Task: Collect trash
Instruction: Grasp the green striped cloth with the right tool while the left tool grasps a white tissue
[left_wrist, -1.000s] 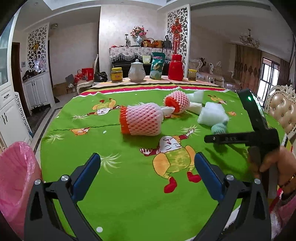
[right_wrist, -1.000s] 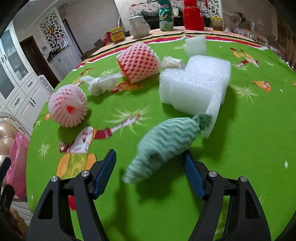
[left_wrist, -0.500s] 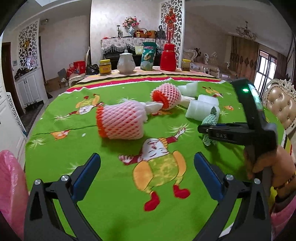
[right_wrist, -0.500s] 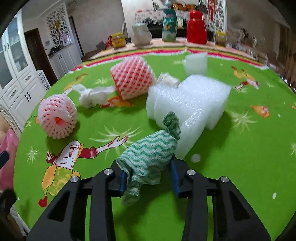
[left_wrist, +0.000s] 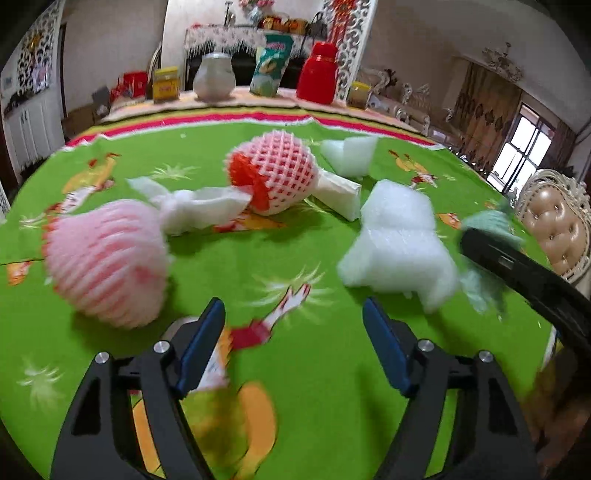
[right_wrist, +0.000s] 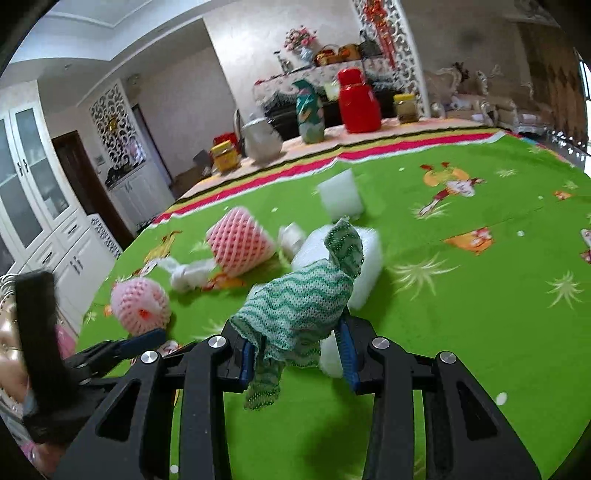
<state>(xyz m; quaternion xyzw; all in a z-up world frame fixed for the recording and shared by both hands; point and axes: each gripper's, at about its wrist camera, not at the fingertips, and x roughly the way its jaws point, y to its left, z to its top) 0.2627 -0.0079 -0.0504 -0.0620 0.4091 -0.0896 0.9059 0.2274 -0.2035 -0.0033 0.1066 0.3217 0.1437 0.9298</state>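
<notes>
Between the right gripper's (right_wrist: 297, 350) pads sits the green cloth (right_wrist: 303, 299), clamped; left gripper (left_wrist: 293, 347), seemingly empty though blurred, is closing beside the pink foam net (left_wrist: 107, 262).

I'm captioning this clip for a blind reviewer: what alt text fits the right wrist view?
The right gripper is shut on a green-and-white mesh cloth, lifted above a green cartoon tablecloth. Beyond lie white foam blocks, two pink foam fruit nets and crumpled white paper; the left gripper shows at left.
</notes>
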